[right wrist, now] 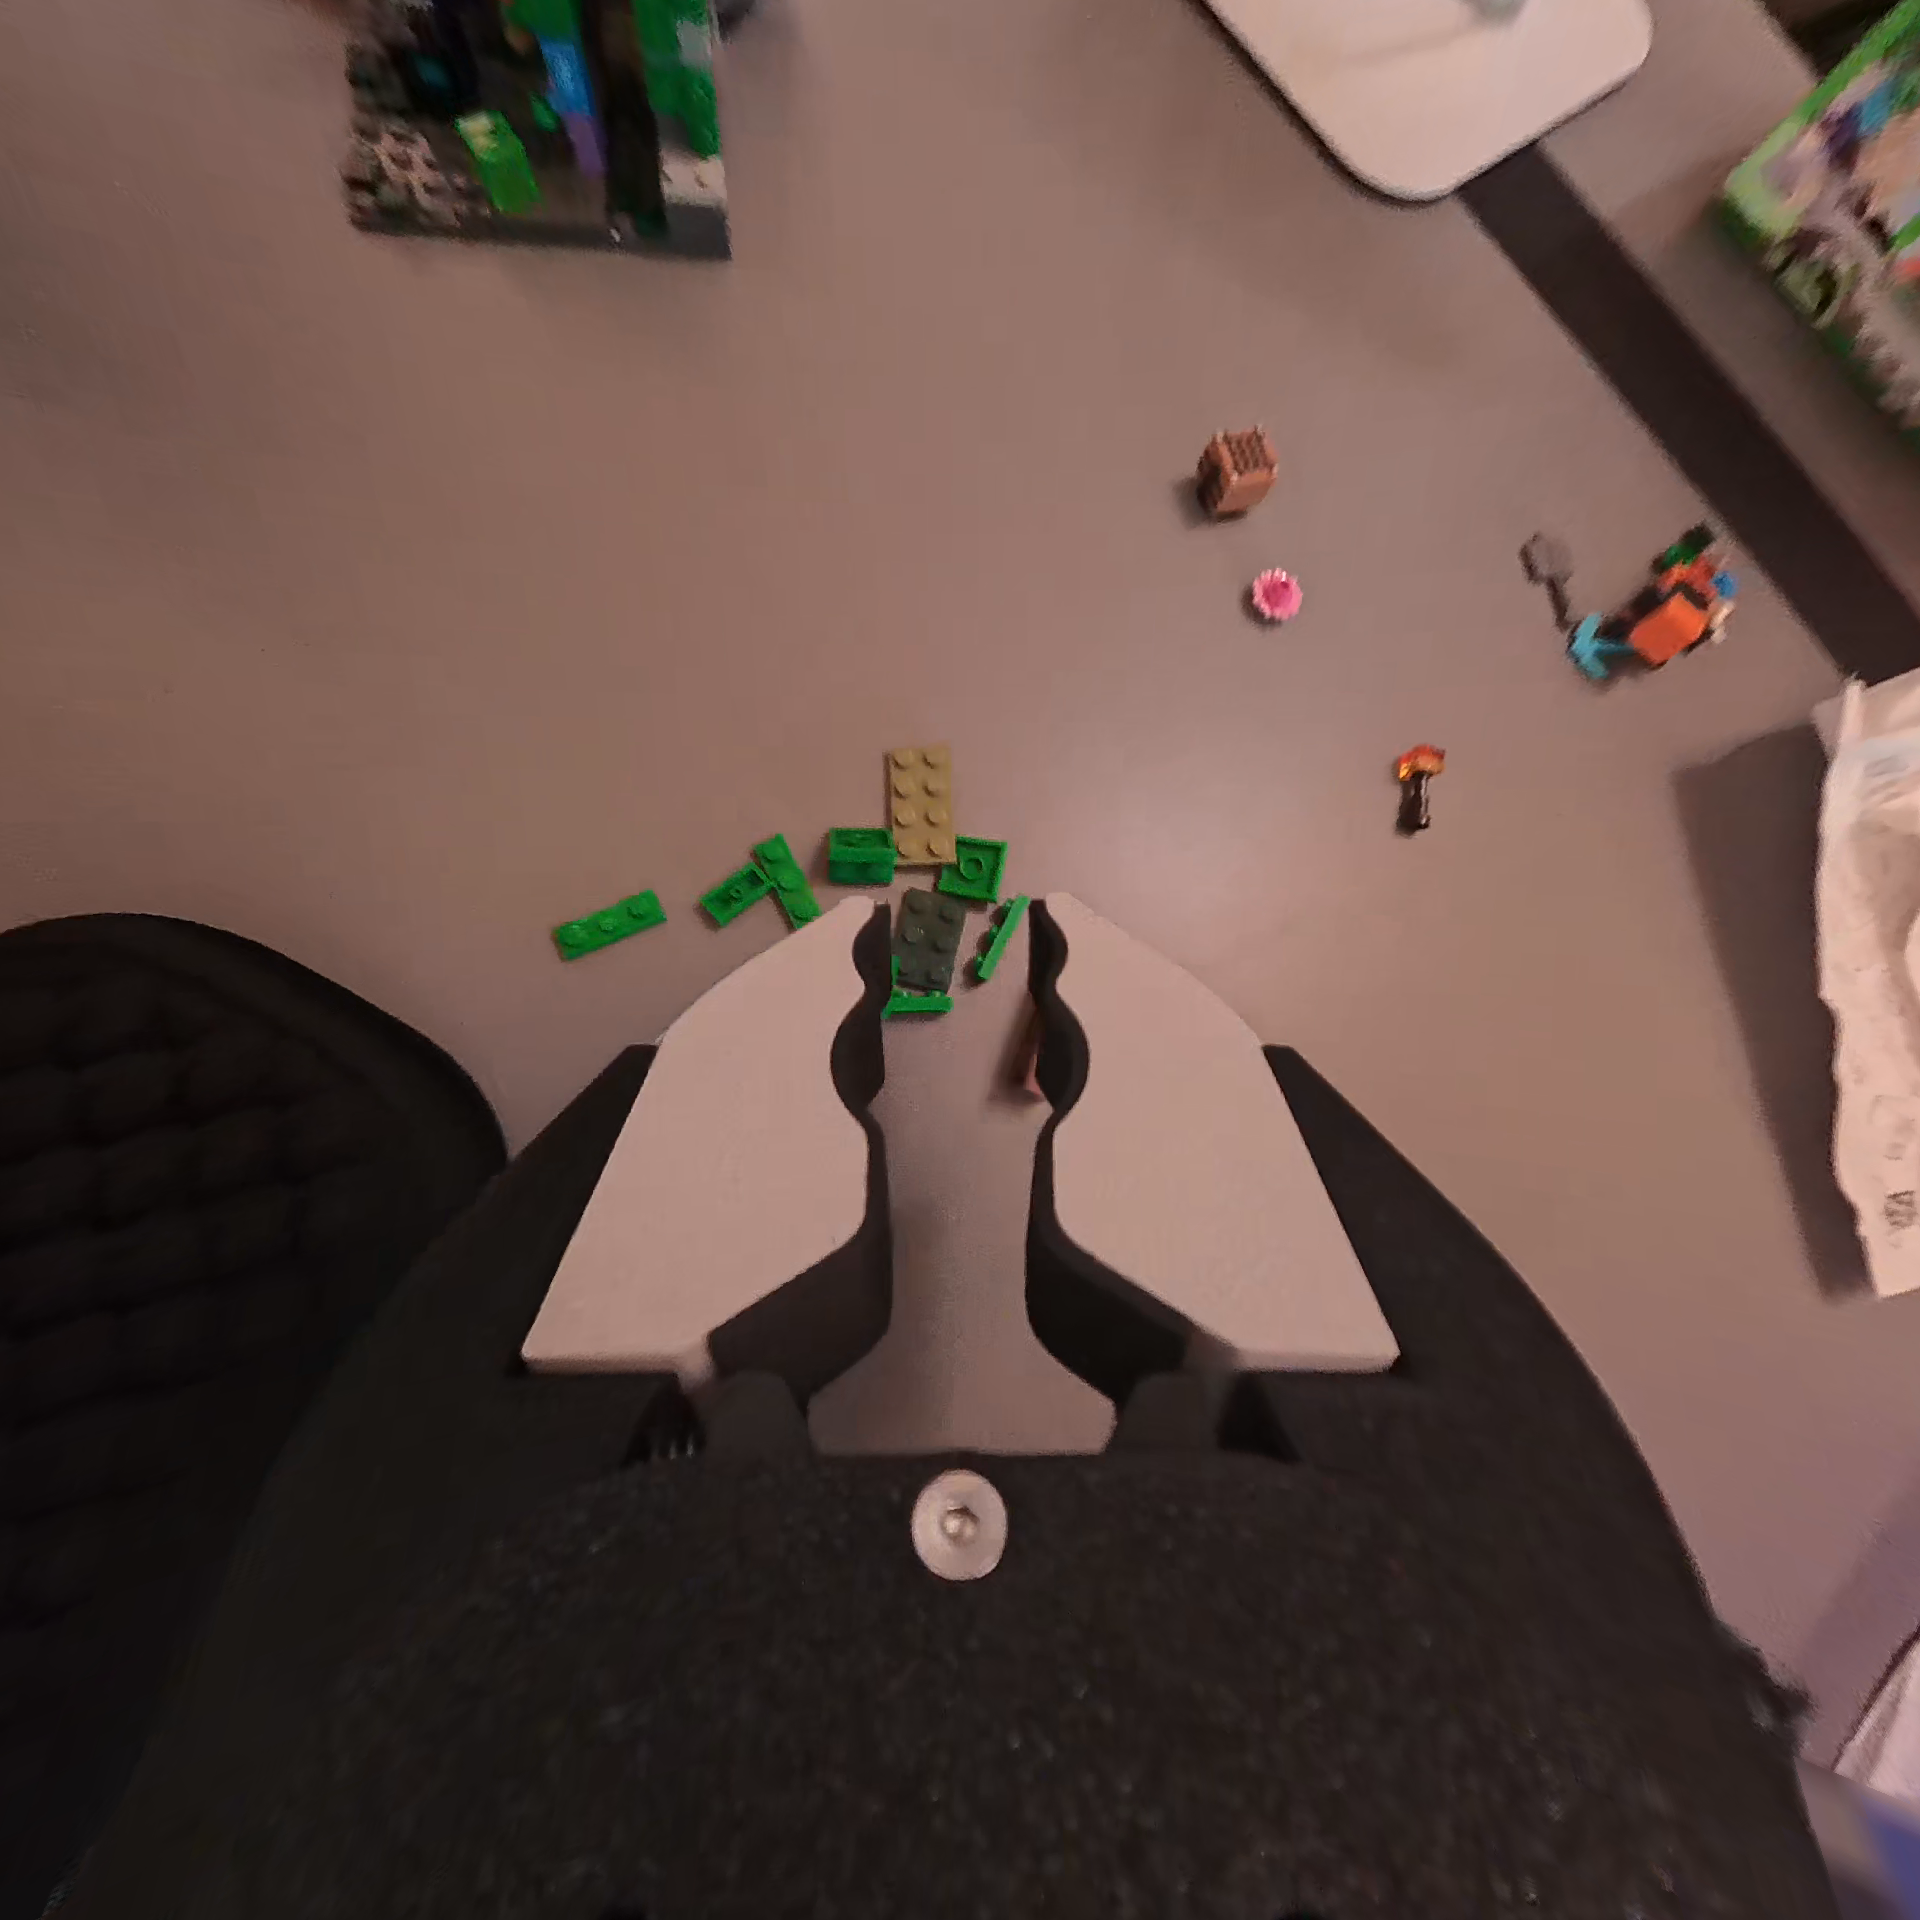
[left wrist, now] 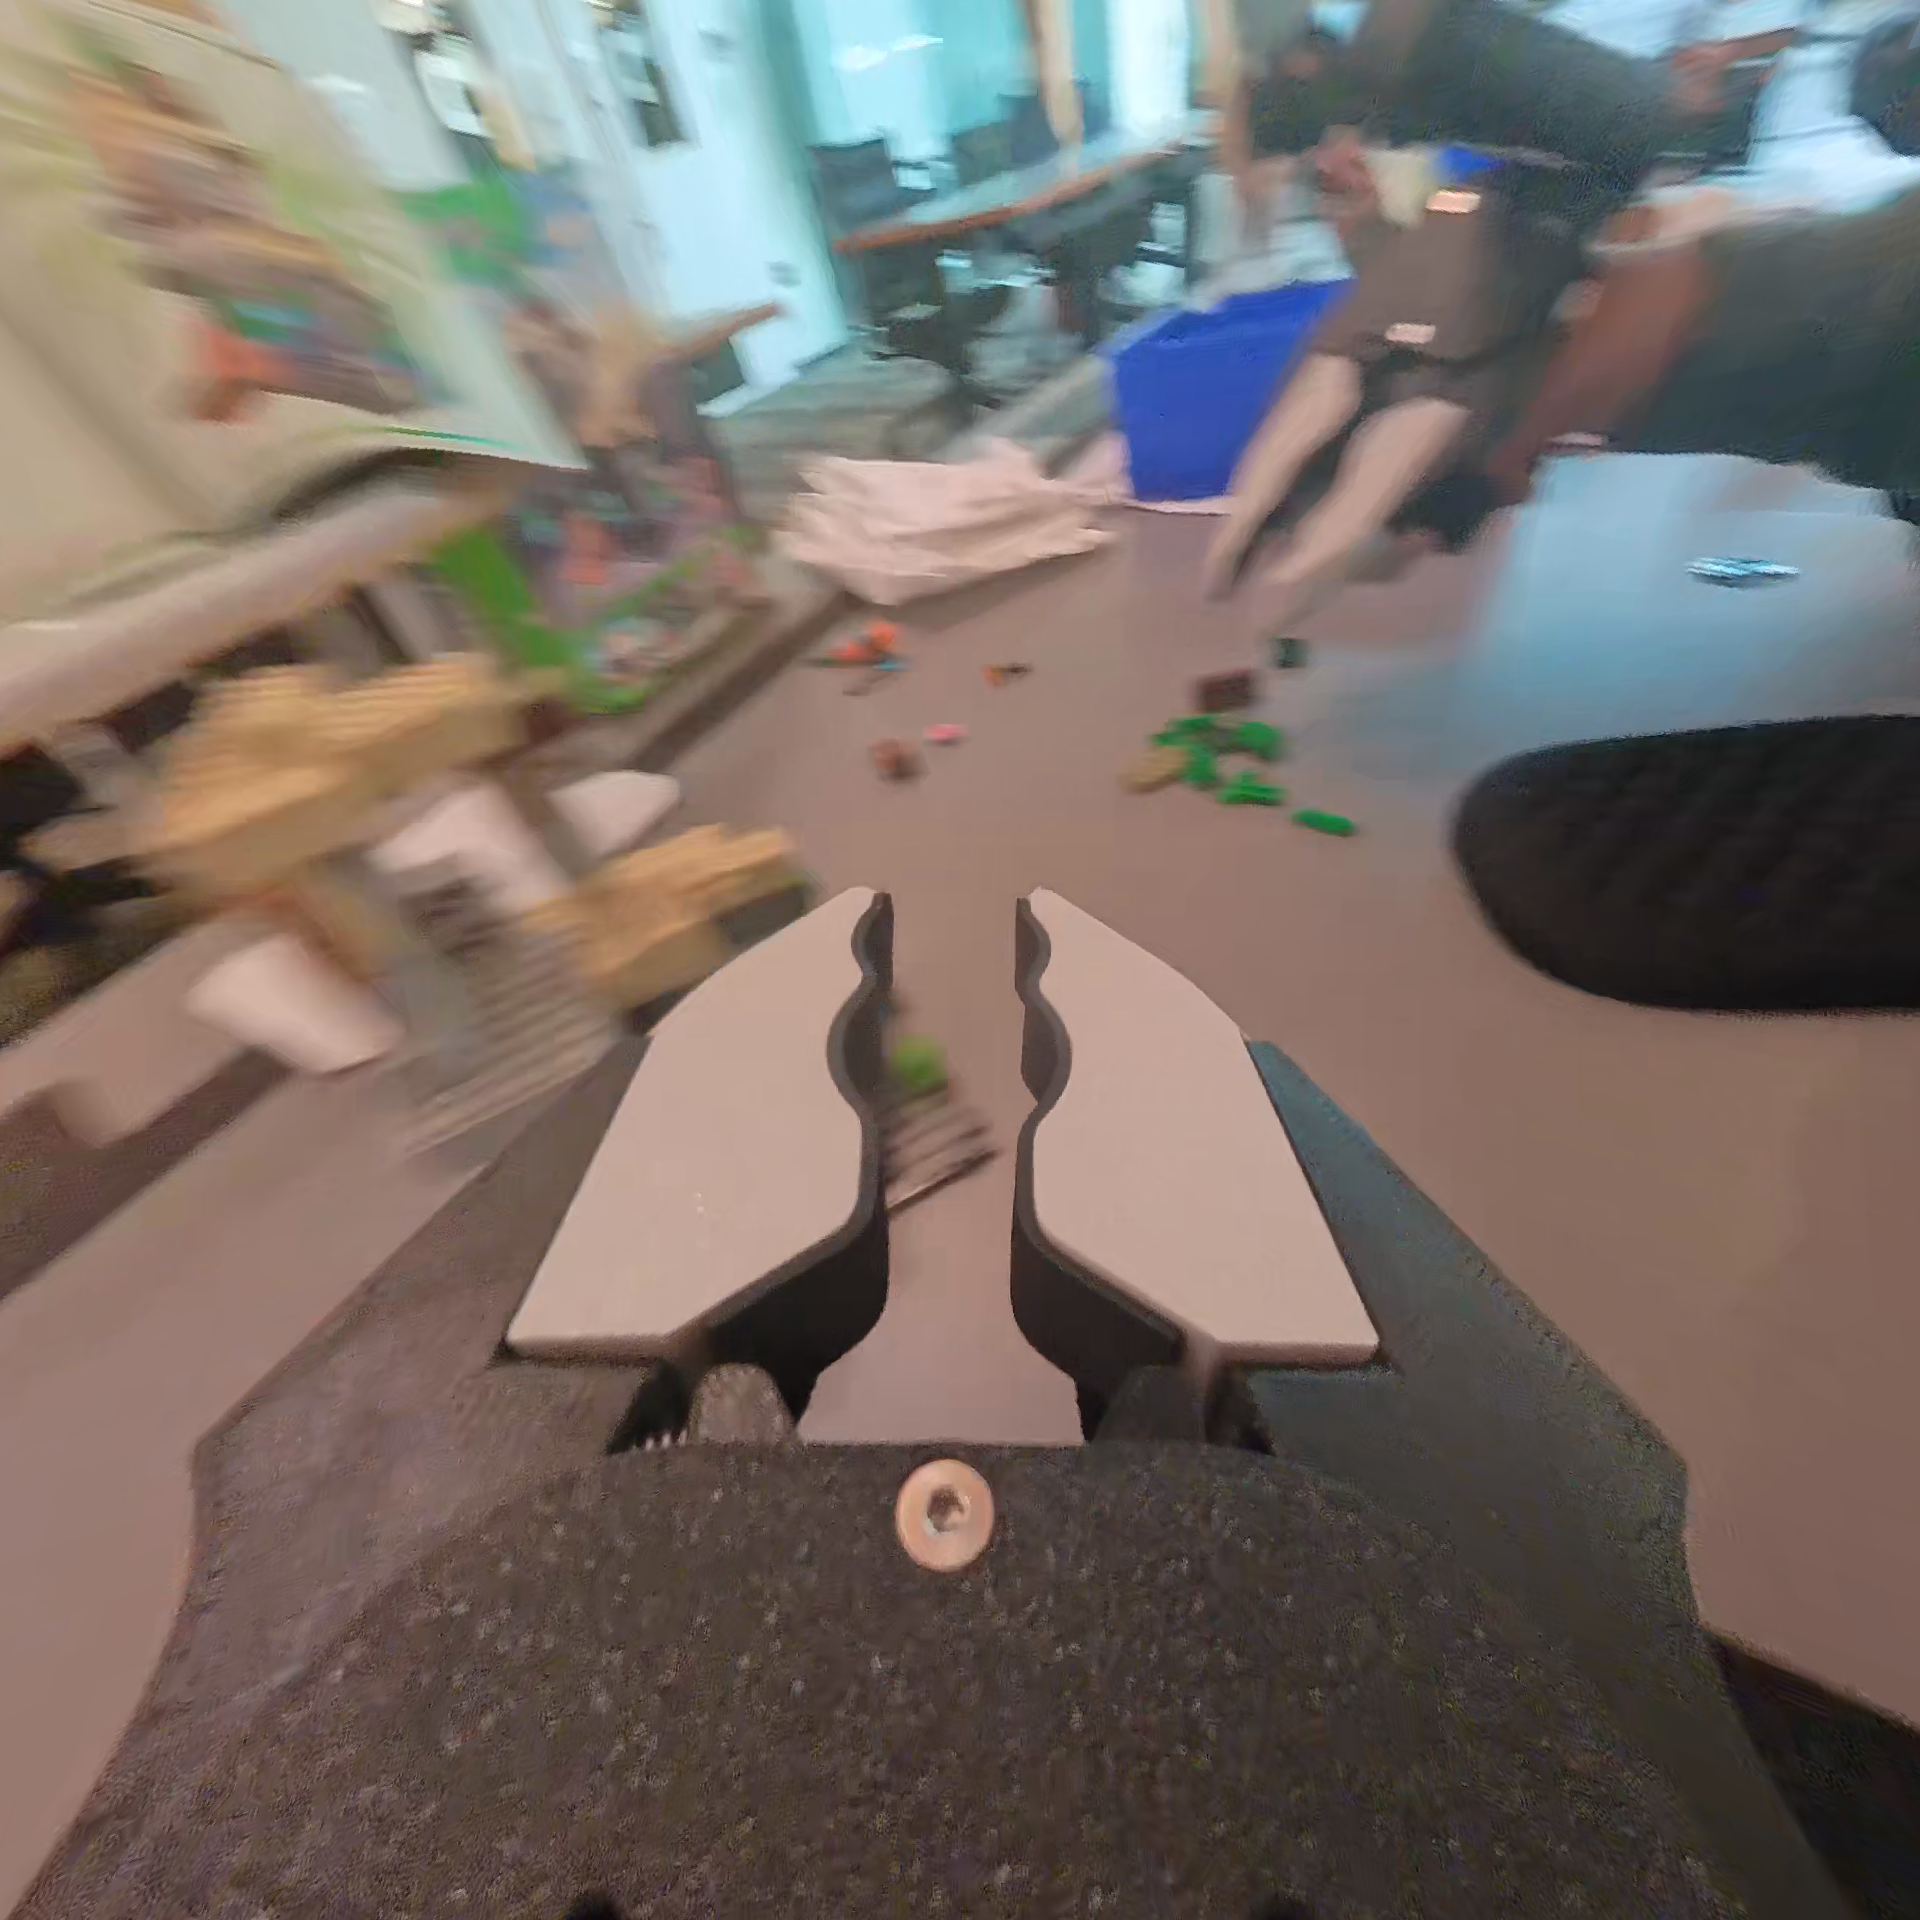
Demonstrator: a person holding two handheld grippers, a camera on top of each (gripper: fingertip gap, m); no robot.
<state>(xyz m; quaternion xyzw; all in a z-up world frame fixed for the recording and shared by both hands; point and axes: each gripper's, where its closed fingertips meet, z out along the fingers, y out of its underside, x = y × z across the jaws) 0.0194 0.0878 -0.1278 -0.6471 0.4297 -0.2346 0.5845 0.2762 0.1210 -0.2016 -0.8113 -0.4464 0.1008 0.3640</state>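
We hold the right tool low over the grey bench, its two fingers set a narrow gap apart and closed on nothing. Between and just ahead of its tips lies a dark green studded plate, resting among a scatter of bright green plates. A tan studded plate lies just beyond the dark one, touching the green pieces. A thin green plate stands tilted on its edge just beside the right finger, and a slim brown piece lies close against that same finger's inner side; we cannot tell whether they touch. Farther off on the bench we see a brown block, a pink flower piece, a small orange and blue figure and a torch-like piece. A printed booklet lies at the far end, a black cushion to the left.

Our left tool is likewise a little open and empty, hanging over bare bench with a blurred green bit showing in the gap. Its view is heavily smeared. We make out the other tool far off to the right, above the green pile, and a blue bin beyond it.
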